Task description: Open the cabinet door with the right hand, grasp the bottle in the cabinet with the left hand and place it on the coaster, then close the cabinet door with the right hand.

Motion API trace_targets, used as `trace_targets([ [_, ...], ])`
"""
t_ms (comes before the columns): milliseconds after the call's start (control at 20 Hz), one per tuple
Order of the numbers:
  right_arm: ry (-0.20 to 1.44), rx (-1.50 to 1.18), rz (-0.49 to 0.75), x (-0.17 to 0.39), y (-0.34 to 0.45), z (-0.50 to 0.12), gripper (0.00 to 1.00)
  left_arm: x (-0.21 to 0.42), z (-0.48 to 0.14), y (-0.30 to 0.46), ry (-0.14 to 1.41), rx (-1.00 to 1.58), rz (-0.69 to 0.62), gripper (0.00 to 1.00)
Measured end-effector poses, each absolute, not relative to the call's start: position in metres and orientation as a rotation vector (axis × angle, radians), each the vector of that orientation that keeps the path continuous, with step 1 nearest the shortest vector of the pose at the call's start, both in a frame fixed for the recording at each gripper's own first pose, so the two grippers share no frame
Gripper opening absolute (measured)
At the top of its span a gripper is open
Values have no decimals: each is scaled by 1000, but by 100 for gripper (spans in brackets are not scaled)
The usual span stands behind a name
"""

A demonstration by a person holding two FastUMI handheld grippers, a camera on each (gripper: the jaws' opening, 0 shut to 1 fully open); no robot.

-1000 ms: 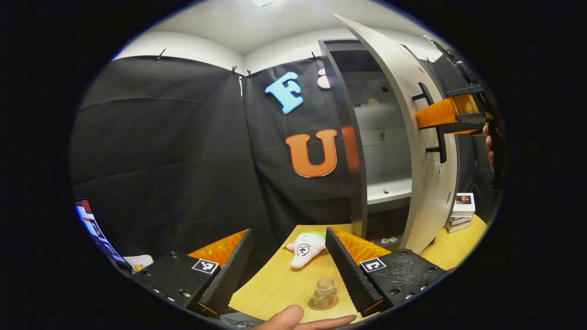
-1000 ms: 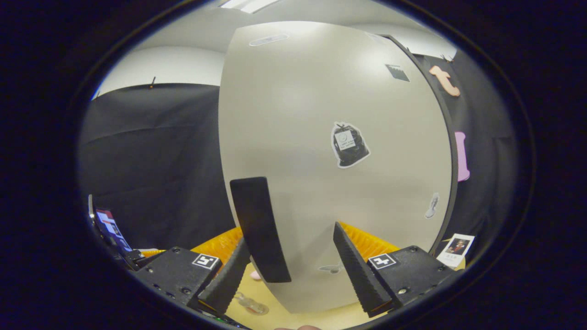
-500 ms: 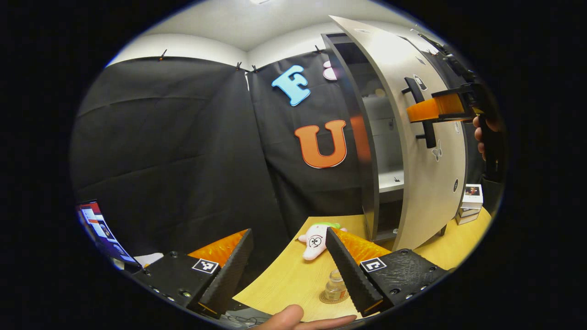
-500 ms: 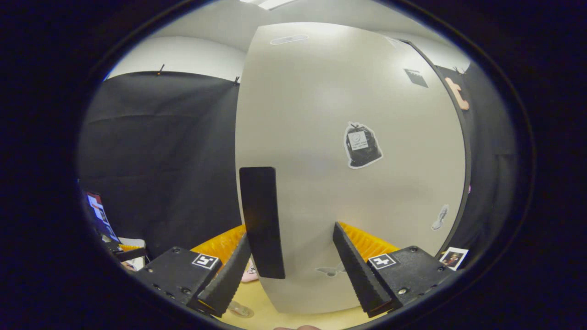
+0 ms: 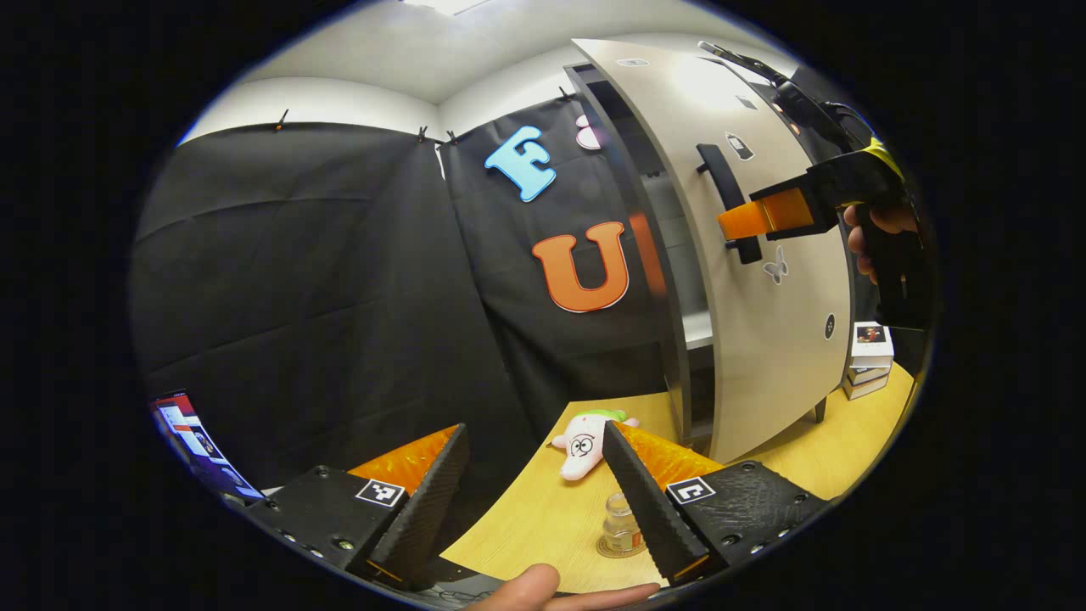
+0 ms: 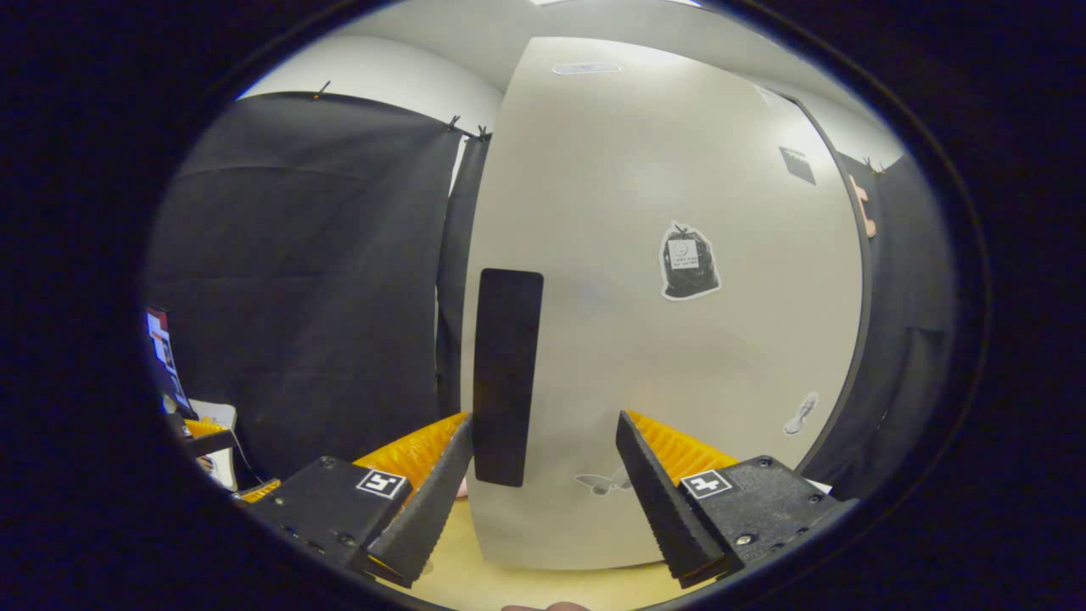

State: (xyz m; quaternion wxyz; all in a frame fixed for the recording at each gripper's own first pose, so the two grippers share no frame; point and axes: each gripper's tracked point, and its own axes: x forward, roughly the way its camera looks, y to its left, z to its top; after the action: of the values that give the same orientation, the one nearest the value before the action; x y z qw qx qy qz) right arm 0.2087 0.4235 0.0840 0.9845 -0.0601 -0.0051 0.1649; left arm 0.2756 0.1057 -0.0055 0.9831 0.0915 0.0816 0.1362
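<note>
Clear glass bottle [image 5: 621, 526], one, is standing upright on one round coaster [image 5: 607, 547]; both hand-held grippers [image 5: 534, 501] [image 6: 543, 488] are gaping wide.

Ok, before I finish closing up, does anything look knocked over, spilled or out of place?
Nothing looks spilled or damaged. The bottle stands upright on the coaster. The cabinet door remains slightly ajar, with a narrow gap at its left edge. A plush toy lies on the table near the cabinet, clear of the door.
</note>
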Motion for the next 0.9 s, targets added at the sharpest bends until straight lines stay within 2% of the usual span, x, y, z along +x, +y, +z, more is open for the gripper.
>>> trace_targets([
  [150,35,-145,294,191,407,68,99,277,-8,88,163,163,215,96],
  [200,45,-146,273,185,399,64,100,278,-10,77,161,154,191,100],
  [250,53,-143,256,181,391,61,100,280,-11,68,160,141,165,96],
  [400,51,-124,214,169,367,53,100,288,-13,40,156,100,84,96],
  [700,60,146,50,147,291,17,100,308,25,-24,117,42,33,96],
  [850,123,228,-32,153,247,-4,100,317,34,-63,80,37,-20,96],
  [900,156,251,-67,155,234,-10,97,319,32,-72,80,45,-37,96],
])
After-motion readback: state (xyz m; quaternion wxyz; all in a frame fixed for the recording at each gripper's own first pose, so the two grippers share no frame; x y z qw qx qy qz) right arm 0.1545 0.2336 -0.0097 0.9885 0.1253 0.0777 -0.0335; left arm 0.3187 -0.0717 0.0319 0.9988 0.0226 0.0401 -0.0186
